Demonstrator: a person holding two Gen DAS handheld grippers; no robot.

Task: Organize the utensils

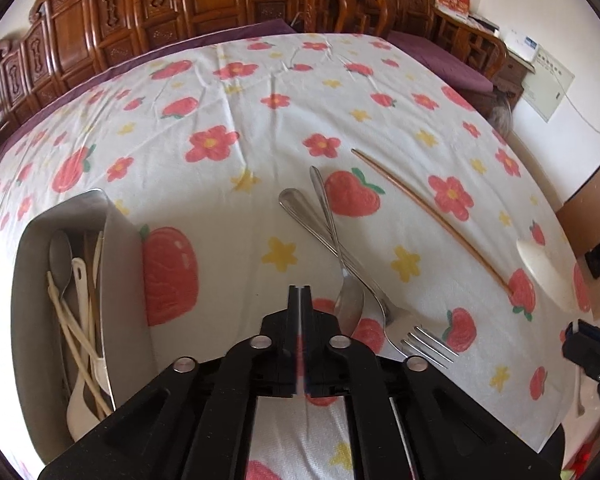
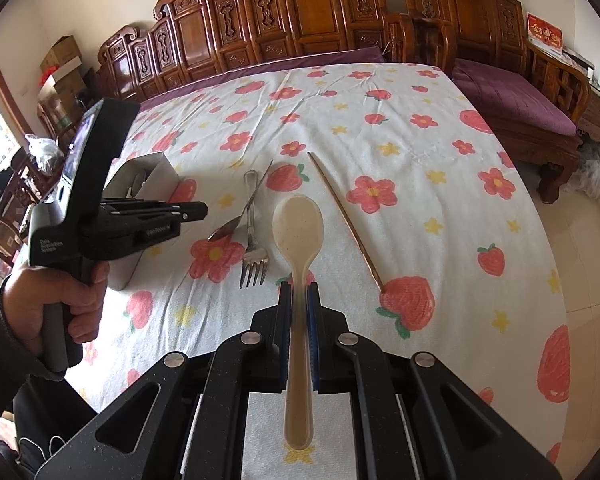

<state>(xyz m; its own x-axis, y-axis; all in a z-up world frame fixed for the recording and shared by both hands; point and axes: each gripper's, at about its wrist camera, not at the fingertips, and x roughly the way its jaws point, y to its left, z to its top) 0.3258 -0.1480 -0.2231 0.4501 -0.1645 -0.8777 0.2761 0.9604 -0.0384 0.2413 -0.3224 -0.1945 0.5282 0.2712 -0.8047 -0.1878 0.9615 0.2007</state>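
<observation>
Between the fingers of the right tool [image 2: 299, 300] a cream plastic spoon [image 2: 298, 264] is clamped by its handle. The jaws are nearly closed and press on the handle from both sides. The bowl of the spoon sticks out forward past the fingertips, and the end of the handle reaches back toward the camera.

Ahead of this tool, on the surface covered by a white cloth with red flowers and strawberries [image 2: 400, 128], lie three more utensils. A steel fork [image 2: 252, 248] is just left of the held spoon, with its tines toward the tool. A steel spoon [image 2: 230, 230] crosses the fork, its handle over the fork's handle. One copper-coloured chopstick [image 2: 346, 222] lies to the right, apart from the others.

The left tool [image 1: 301, 292] has its jaws fully together with nothing between them. A hand [image 2: 56, 300] holds its grip, as the right wrist view shows. From the left wrist view, the steel fork [image 1: 404, 328] and steel spoon [image 1: 346, 300] lie just right of its fingertips, and the chopstick [image 1: 432, 220] is further right.

To the left of the left tool stands a steel rectangular holder [image 1: 124, 280]. Inside it are a metal spoon, white plastic spoons and pale chopsticks, leaning together. A carved wooden bench [image 2: 284, 20] stands behind the surface.
</observation>
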